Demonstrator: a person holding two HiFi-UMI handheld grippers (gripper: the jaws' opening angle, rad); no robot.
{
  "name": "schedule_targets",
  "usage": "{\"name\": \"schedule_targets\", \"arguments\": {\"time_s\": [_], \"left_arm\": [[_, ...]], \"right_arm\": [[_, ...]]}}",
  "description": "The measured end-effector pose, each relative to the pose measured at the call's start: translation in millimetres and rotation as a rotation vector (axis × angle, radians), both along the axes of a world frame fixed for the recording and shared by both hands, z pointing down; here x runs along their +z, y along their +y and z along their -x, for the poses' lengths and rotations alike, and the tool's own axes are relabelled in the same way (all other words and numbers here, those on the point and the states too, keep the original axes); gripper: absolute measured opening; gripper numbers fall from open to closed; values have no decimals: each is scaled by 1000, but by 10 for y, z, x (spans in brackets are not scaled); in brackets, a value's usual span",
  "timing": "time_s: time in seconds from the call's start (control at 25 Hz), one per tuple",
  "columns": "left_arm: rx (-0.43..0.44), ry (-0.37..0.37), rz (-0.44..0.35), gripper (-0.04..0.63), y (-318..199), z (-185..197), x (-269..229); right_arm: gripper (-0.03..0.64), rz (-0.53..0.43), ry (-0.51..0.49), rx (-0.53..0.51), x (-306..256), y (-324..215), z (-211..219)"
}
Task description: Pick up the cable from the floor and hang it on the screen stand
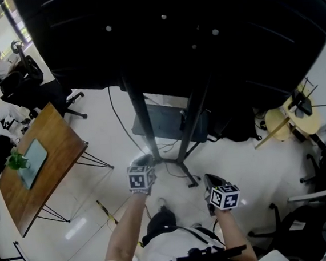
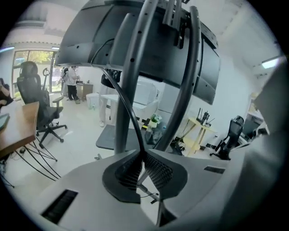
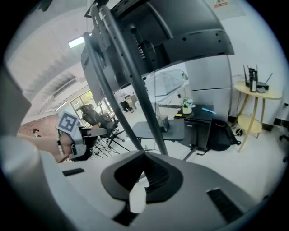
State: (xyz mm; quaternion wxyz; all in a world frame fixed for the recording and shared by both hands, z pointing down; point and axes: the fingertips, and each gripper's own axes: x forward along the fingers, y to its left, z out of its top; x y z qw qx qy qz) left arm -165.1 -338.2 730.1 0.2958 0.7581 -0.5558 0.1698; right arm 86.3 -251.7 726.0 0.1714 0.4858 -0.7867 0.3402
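In the head view, the left gripper (image 1: pixel 142 164) is held out towards the foot of the screen stand (image 1: pixel 141 115). The right gripper (image 1: pixel 212 184) is beside it, nearer the person. A thin dark cable (image 1: pixel 116 119) runs from under the screen down towards the floor by the stand's base.

In the left gripper view, the left gripper (image 2: pixel 143 155) has its jaws closed on the cable (image 2: pixel 132 118). From there the cable rises in a curve to the back of the screen, close beside the stand (image 2: pixel 124 90).

In the right gripper view, the right gripper (image 3: pixel 144 155) has its jaws together with nothing between them, facing the stand (image 3: pixel 135 85).

The pick-up looks done, and hanging the cable on the stand is not yet done.
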Motion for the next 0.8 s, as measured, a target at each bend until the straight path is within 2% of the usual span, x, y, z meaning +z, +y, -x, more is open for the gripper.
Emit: {"name": "schedule_targets", "arguments": {"time_s": [0.08,0.28,0.6,0.8], "left_arm": [[-8,55,-33,20,119,-161,-281],[45,123,-114,18,216,-696,-951],[141,221,-204,17,134,-1540,-1761],[177,290,-247,15,64,-1847,-2172]], "right_arm": [[8,5,-1,51,25,163,-349],[8,-3,-37,132,61,484,-882],[8,-54,-73,176,-93,800,-1260],[8,-87,-94,207,-204,813,-1387]]}}
